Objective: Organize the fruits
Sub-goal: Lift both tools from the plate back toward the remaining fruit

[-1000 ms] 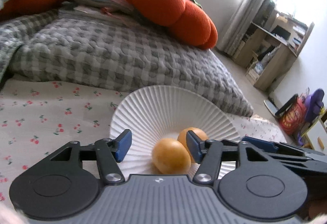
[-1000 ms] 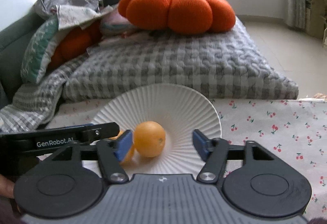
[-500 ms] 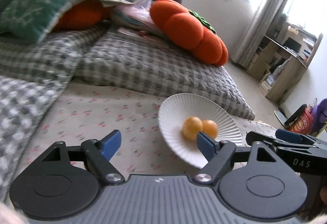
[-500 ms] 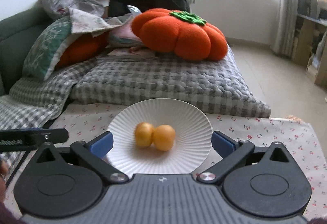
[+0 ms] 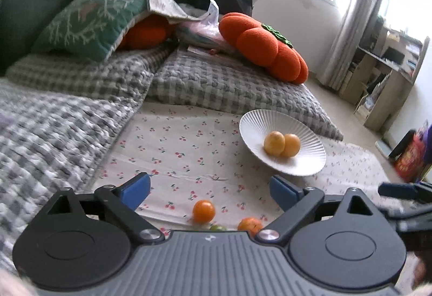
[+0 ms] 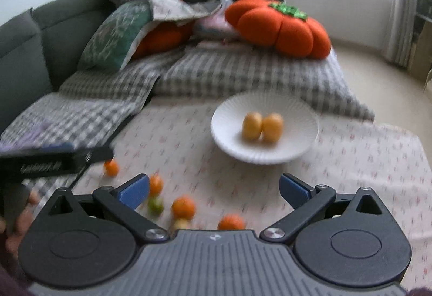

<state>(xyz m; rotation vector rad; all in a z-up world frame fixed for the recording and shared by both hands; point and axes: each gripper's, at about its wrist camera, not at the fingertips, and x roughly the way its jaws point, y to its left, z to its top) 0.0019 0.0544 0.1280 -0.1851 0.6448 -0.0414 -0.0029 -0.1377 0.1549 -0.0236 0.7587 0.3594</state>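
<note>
A white ribbed plate (image 5: 252,123) (image 6: 302,131) sits on the cherry-print cloth and holds two yellow-orange fruits (image 5: 274,143) (image 6: 252,125). Several small oranges (image 5: 203,211) (image 6: 183,206) and a green fruit (image 6: 155,204) lie loose on the cloth near me. My left gripper (image 5: 209,190) is open and empty, above the loose fruits. My right gripper (image 6: 214,188) is open and empty, pulled back from the plate. The left gripper's arm (image 6: 54,158) shows at the left of the right wrist view.
A grey checked quilt (image 5: 229,80) borders the cloth at the back and left. An orange pumpkin cushion (image 5: 264,47) and a green pillow (image 5: 89,20) lie on it. A wooden shelf (image 5: 388,74) stands at the far right.
Both grippers have pulled back and up from the plate and opened wider. The two fruits stay on the plate. Loose oranges near me have come into view.
</note>
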